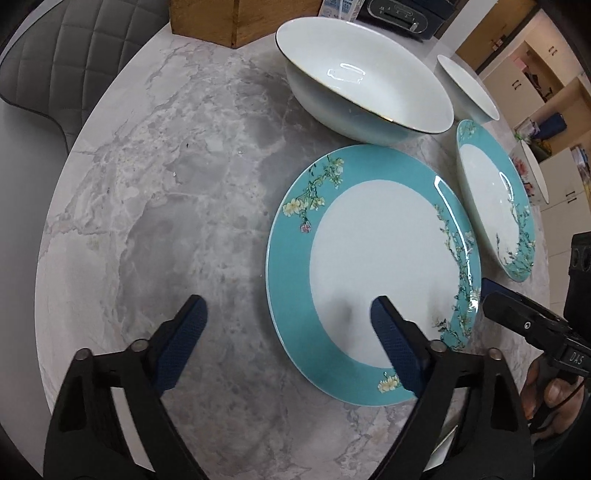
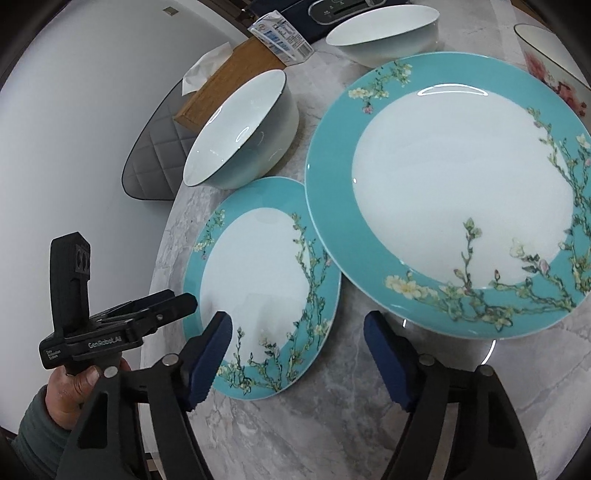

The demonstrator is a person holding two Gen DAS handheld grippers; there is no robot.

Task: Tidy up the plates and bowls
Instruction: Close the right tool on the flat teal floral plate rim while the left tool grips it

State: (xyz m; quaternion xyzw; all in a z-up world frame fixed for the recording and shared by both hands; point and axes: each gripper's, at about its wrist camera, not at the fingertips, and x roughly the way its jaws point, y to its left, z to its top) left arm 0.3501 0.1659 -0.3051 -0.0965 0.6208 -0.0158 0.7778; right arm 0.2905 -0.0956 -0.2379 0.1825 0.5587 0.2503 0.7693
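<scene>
Left wrist view, left to right: grey marble table (image 1: 166, 192), left gripper (image 1: 288, 332) hovering low over it, jaws spread wide, nothing between them; its right finger (image 1: 391, 347) sits above the near rim of the near teal plate (image 1: 373, 273). That plate lies flat: white centre, broad teal band, blossom branches on the rim. Behind it, a big white bowl (image 1: 365, 81) with a thin dark rim, empty, glossy. Further right, a second teal plate (image 1: 495, 203), same pattern (looks squeezed by the fisheye), just beside the first; cannot tell if the rims touch. A smaller white bowl (image 1: 467, 90) is far right behind it. A wooden box (image 1: 240, 22) stands at the far edge.

Right wrist view, left to right: the left gripper (image 2: 177, 301) in a hand (image 2: 74, 387) at the near left, then the white bowl (image 2: 240, 133), then the smaller-looking teal plate (image 2: 258, 288), then the large teal plate (image 2: 454, 184), its edge appearing to overlap the other's far right rim. The right gripper (image 2: 297, 347) is spread too, empty, with its left finger (image 2: 207, 354) over the smaller plate's near rim. A milk carton (image 2: 280, 37) sits far behind.
</scene>
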